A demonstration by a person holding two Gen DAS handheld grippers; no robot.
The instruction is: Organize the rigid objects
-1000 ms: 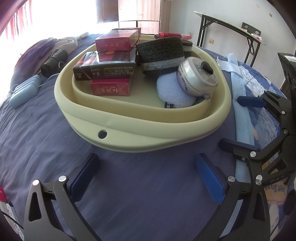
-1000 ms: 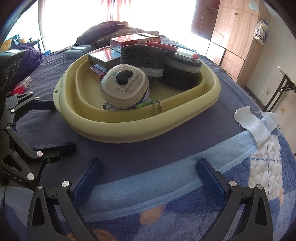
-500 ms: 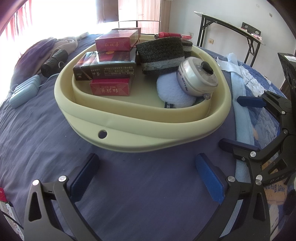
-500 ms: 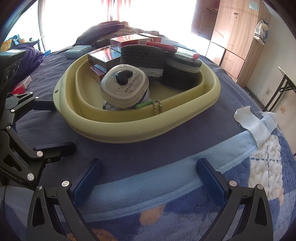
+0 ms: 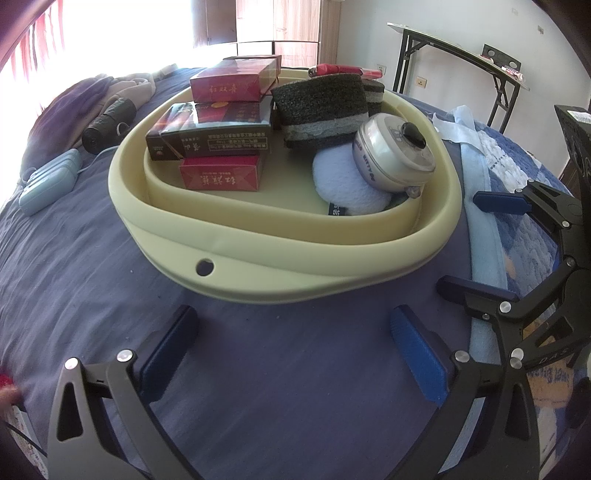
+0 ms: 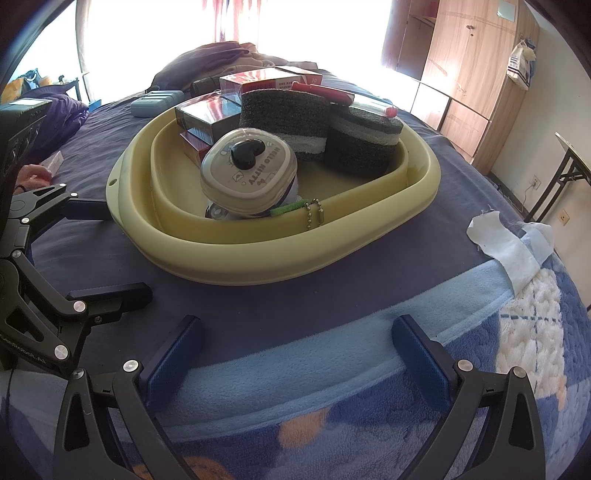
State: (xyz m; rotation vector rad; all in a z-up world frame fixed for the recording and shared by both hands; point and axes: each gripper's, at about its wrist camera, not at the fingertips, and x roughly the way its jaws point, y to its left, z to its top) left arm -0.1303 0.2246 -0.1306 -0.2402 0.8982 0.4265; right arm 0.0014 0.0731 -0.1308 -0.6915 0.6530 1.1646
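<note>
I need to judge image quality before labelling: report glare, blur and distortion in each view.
Left wrist view: the window is blown out white, glare washes the dark box, fisheye bends the basin rim, corners are vignetted, and the basin contents look sharp. Right wrist view: the window is overexposed, the boxes glint, the blanket edge curves, and focus looks sharp.

A pale yellow basin [image 5: 280, 258] sits on the purple bedsheet [image 5: 74, 277], holding stacked red boxes [image 5: 221, 147], dark foam pieces [image 5: 321, 107], a white puff [image 5: 347, 184] and a round tin [image 5: 395, 155]. The left gripper [image 5: 291, 350] hovers near it, jaws wide apart and empty; the right gripper [image 5: 487, 251] does likewise.
</note>
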